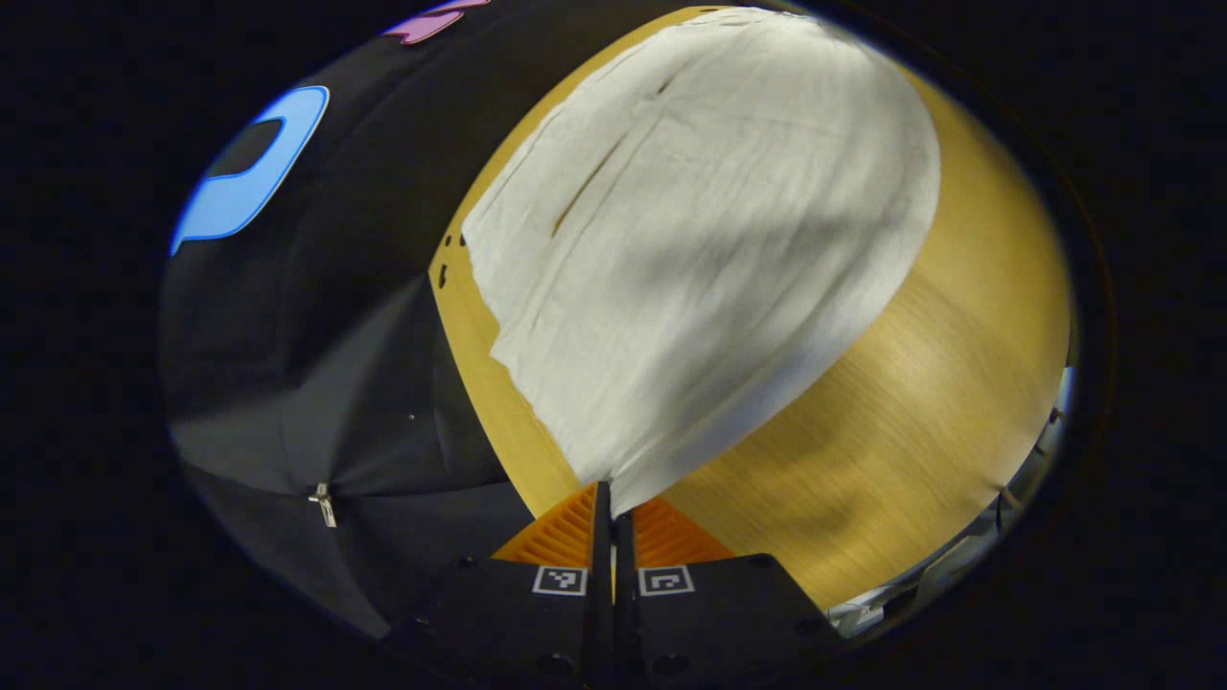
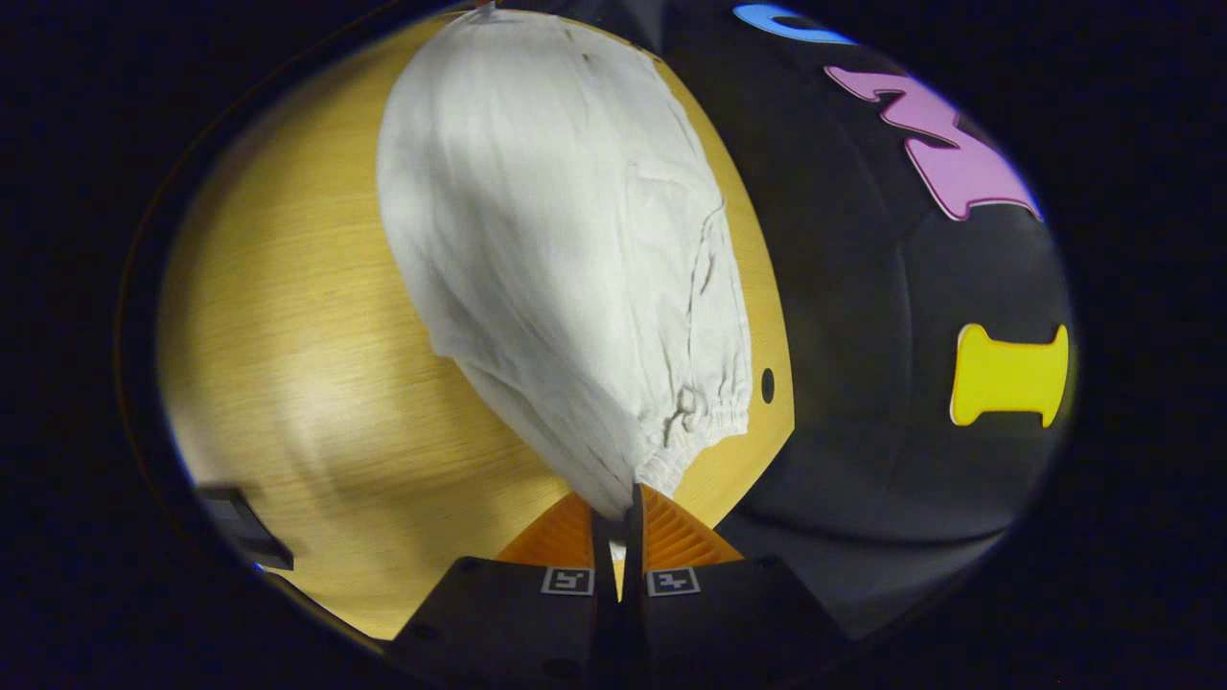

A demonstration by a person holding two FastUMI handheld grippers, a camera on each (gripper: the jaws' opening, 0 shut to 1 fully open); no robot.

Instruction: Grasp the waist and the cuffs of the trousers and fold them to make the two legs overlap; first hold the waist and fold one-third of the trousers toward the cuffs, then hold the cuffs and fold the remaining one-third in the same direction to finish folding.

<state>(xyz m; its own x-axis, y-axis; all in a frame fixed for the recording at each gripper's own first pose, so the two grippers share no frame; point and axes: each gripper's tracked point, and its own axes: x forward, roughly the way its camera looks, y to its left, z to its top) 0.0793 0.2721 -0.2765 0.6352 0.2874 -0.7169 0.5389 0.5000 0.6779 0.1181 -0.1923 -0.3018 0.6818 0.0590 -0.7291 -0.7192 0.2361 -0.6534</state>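
Both grippers are clamped on the white trousers [image 1: 690, 249]: the left gripper [image 1: 613, 498] pinches a cuff corner, the right gripper [image 2: 625, 503] the gathered waist, cloth stretching lengthwise away over the table [image 1: 920, 402]

Left gripper [image 1: 613, 513], right gripper [image 2: 618, 517]: black housings, ribbed pads, two square black-and-white tags flanking each finger gap.

Trousers [image 1: 690, 259]: we find them spread on the table [image 1: 920, 431], reaching away from both grippers. In the left gripper view, the left gripper [image 1: 613, 503] pinches the near cloth corner, the table's edge to its left. In the right gripper view, the right gripper [image 2: 621, 508] pinches the gathered waist [image 2: 705, 422], a table hole [image 2: 767, 385] just right.
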